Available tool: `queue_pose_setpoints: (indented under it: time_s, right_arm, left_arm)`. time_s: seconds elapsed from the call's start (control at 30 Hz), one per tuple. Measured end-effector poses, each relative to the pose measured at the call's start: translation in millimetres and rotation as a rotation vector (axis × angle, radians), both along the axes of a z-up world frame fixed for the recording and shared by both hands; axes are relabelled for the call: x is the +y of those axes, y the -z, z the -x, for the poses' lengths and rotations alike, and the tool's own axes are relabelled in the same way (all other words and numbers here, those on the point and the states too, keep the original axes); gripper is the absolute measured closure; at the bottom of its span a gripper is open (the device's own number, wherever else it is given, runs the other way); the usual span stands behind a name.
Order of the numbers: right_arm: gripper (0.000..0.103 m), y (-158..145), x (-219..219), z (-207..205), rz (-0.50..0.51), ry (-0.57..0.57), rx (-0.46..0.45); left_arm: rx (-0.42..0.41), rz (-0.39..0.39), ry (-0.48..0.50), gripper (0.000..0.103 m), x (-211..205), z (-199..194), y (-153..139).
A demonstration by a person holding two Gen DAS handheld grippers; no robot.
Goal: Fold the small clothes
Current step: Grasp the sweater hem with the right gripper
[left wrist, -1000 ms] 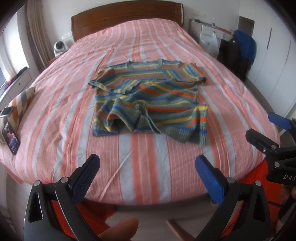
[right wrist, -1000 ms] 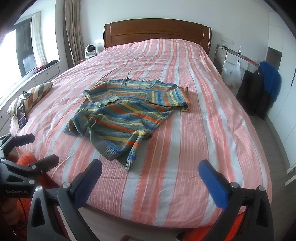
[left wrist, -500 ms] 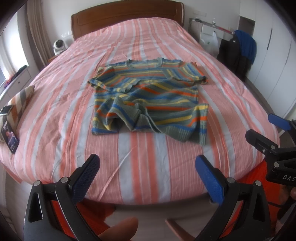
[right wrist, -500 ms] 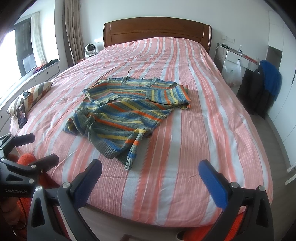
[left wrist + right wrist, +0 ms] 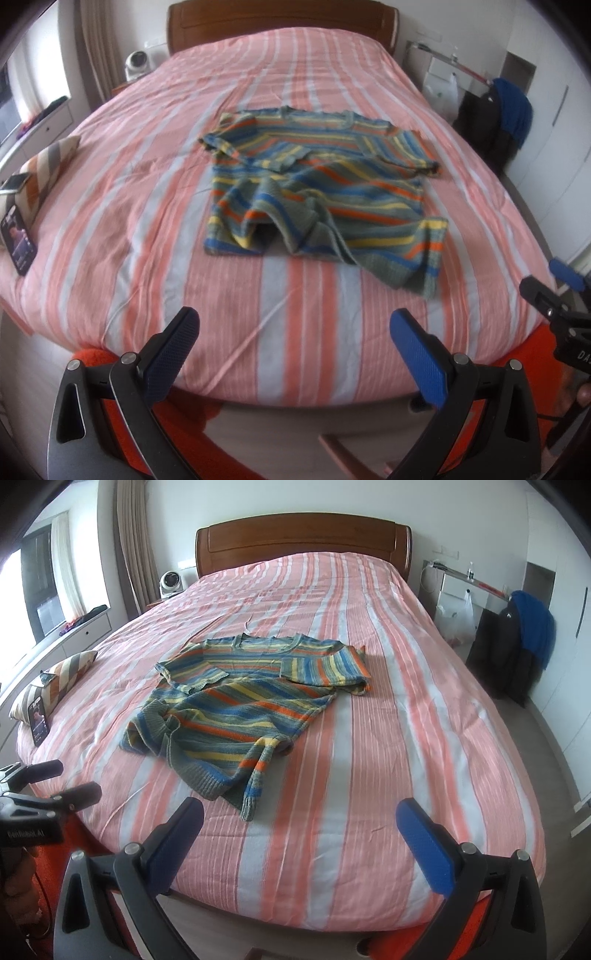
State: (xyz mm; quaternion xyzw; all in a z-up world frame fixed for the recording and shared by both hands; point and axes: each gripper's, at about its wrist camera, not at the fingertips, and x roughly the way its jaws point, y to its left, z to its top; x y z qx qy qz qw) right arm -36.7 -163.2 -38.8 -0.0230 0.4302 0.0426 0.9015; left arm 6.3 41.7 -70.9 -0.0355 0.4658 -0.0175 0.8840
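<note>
A small knit sweater (image 5: 321, 192) with blue, orange, yellow and grey-green stripes lies rumpled on the bed (image 5: 147, 229), neck toward the headboard, both sleeves folded in, hem bunched at the near left. It also shows in the right wrist view (image 5: 243, 709). My left gripper (image 5: 295, 332) is open and empty over the bed's foot edge, well short of the sweater. My right gripper (image 5: 299, 819) is open and empty, just short of the sweater's near hem corner (image 5: 249, 805). The right gripper also shows at the left view's right edge (image 5: 561, 295); the left gripper at the right view's left edge (image 5: 48, 786).
The bed has a pink, white and grey striped cover and a wooden headboard (image 5: 303, 539). A striped cushion (image 5: 44, 166) and a phone (image 5: 18, 240) lie at its left edge. A chair with dark and blue clothes (image 5: 517, 642) stands to the right. A small fan (image 5: 170, 583) sits by the headboard.
Both grippers have moved forward and up toward the bed; the sweater now sits closer in both views. The sweater itself has not moved. Both grippers stay open.
</note>
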Motion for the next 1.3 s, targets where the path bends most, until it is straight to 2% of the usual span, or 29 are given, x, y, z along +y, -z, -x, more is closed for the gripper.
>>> queue_pose_setpoints:
  time_s: [0.2, 0.33, 0.4, 0.43, 0.47, 0.5, 0.53, 0.63, 0.7, 0.73, 0.77, 0.87, 0.97, 1.03, 1.1, 1.13, 1.17, 1.23, 1.3]
  right_arm:
    - [0.000, 32.4, -17.0, -16.8, -0.153, -0.004, 0.098]
    - [0.004, 69.7, -7.4, -54.2, -0.268, -0.132, 0.162]
    - [0.020, 82.0, 1.3, -68.5, -0.310, -0.188, 0.184]
    - [0.026, 101.5, 14.9, -87.5, -0.370, -0.254, 0.212]
    - [0.049, 103.9, 16.1, -89.7, -0.376, -0.261, 0.216]
    - [0.089, 114.3, 22.9, -97.2, -0.401, -0.288, 0.241]
    - [0.095, 123.2, 25.8, -99.4, -0.436, -0.284, 0.291]
    - [0.096, 105.2, 19.7, -77.4, -0.448, -0.349, 0.311]
    - [0.096, 80.1, 9.0, -45.9, -0.373, -0.400, 0.291]
    - [0.096, 70.2, -7.9, -24.5, -0.302, -0.376, 0.280]
    - [0.099, 69.6, -12.2, -22.3, -0.297, -0.368, 0.280]
    - [0.099, 97.2, -45.1, -14.4, -0.270, -0.226, 0.324]
    - [0.098, 125.4, -58.9, -20.0, -0.291, -0.147, 0.350]
    - [0.086, 121.2, -64.0, -19.4, -0.232, -0.091, 0.351]
    - [0.067, 102.4, -72.2, -18.8, -0.182, -0.070, 0.305]
    - [0.065, 72.4, -70.1, -19.0, -0.135, -0.065, 0.213]
    - [0.064, 60.1, -66.0, -20.9, -0.134, -0.082, 0.183]
    - [0.059, 31.9, -43.6, -32.9, -0.188, -0.168, 0.138]
    - [0.050, 15.8, 4.8, -64.0, -0.327, -0.333, 0.167]
  left_arm:
    - [0.021, 0.049, -0.079, 0.000, 28.4, -4.6, 1.8]
    - [0.035, 0.066, -0.097, 0.000, 33.5, -6.0, 5.9]
    - [0.042, 0.078, -0.098, 0.000, 33.9, -6.4, 6.4]
    - [0.046, 0.082, -0.102, 0.000, 36.0, -5.7, 5.8]
    - [0.048, 0.085, -0.109, 0.000, 39.2, -5.7, 5.0]
    - [0.048, 0.085, -0.118, 0.000, 43.4, -4.7, 4.0]
    - [0.044, 0.081, -0.131, 0.000, 50.0, -1.9, 2.2]
    - [0.031, 0.045, -0.177, 0.000, 73.0, 7.6, 2.8]
    - [0.050, 0.028, -0.199, 0.000, 84.5, 10.6, 12.3]
    - [0.063, 0.030, -0.203, 0.000, 87.8, 9.9, 18.7]
    - [0.083, 0.034, -0.205, 0.000, 89.6, 7.0, 28.0]
    - [0.131, 0.054, -0.201, 0.001, 88.5, -6.1, 47.6]
    - [0.168, 0.136, -0.191, 0.001, 91.9, -10.7, 50.7]
    - [0.149, 0.151, -0.192, 0.001, 94.6, -4.0, 42.9]
    - [0.124, 0.105, -0.203, 0.001, 98.7, 3.8, 37.7]
    - [0.120, 0.087, -0.211, 0.001, 99.4, 5.4, 37.9]
    - [0.117, 0.078, -0.221, 0.001, 101.1, 5.9, 39.7]
    - [0.123, 0.102, -0.231, 0.001, 102.9, 3.9, 44.1]
    - [0.127, 0.133, -0.233, 0.001, 102.6, 2.4, 46.2]
